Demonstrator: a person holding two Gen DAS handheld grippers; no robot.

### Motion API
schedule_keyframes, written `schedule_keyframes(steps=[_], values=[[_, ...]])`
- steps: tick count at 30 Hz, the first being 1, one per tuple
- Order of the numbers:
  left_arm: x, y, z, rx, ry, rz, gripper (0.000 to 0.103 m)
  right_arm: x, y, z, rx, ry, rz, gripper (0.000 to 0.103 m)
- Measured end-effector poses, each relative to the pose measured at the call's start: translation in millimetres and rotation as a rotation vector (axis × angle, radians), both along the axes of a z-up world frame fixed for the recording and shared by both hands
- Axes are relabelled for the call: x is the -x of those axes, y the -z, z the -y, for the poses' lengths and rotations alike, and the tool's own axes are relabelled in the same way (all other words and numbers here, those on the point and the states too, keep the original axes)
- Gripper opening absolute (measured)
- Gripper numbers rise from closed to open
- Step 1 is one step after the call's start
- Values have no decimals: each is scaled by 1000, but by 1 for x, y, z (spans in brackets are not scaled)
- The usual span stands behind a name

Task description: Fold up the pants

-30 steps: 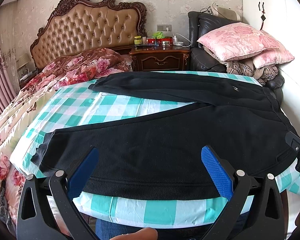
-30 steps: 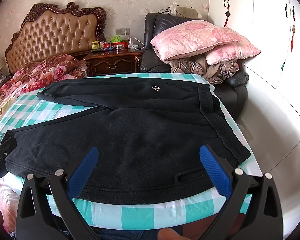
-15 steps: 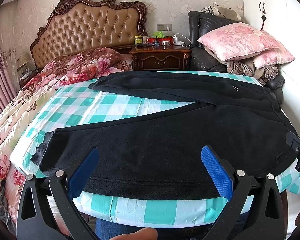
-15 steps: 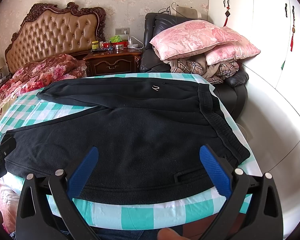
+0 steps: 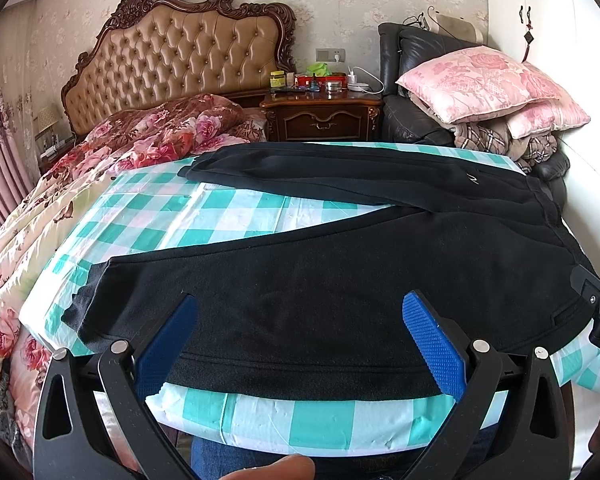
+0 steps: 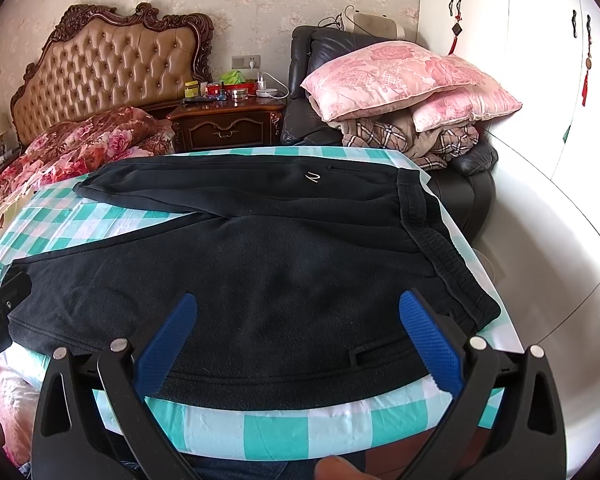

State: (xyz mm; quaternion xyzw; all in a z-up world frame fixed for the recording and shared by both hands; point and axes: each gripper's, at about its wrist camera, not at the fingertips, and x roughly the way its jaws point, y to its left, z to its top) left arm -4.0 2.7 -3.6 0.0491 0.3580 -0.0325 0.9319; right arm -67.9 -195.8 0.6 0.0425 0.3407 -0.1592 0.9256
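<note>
Black fleece pants [image 5: 340,280] lie spread flat on the teal-and-white checked sheet [image 5: 220,220] of the bed, waistband [image 6: 432,236] to my right, the two legs splayed apart in a V toward my left. Nothing has changed over the last second: the garment keeps the same outline, and both tools hold the same station at the near edge of the bed. I judge that folding has not yet begun and that the pause precedes the first grasp.

My left hand-held gripper [image 5: 300,340] hangs over the near leg with its blue pads [image 5: 432,344] wide apart, holding nothing. My right hand-held gripper [image 6: 298,340] is likewise spread wide and empty, above the hip area near the pocket slit [image 6: 380,354]. Neither appears to touch the cloth, though the view cannot settle that.

The likely first fold brings one leg over the other; the far leg [image 5: 320,176] reaches toward the red floral quilt [image 5: 140,148], which lies just beside its cuff and could snag a dragged hem. The near leg's cuff [image 5: 84,312] sits close to the sheet's left edge.

Around the bed: a tufted tan leather headboard [image 5: 172,64], a dark wooden nightstand [image 5: 324,120] carrying small jars, and a black leather armchair [image 6: 312,80] stacked with pink floral pillows [image 6: 392,76]. None of these obstructs the garment.
</note>
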Motion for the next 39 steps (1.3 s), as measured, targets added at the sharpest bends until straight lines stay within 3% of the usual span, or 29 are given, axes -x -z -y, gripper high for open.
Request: schedule_keyframes(steps=[17,20,24,28,32,35,39], values=[[0,2,-2,5,0,-2,99,-1,2,3,-2,1,-4,101],[-2,6,-7,46,9,-6,99,-7,4,24,-84,3,-7,101],[-11,19,-19,148,49,-18,99,-33,3,84,-145,37,0,101],[-23,34,-22,209,85,-29,99,-103,6,180,-205,1,-63,101],[-41,54,-25,263,141,-102,99,-188,24,274,-275,-1,-165,101],[-53,65,-35,312,150,-130,99,-234,44,319,-289,1,-235,100],[-74,75,-53,328,111,-148,99,-281,72,349,-338,-6,-291,88]])
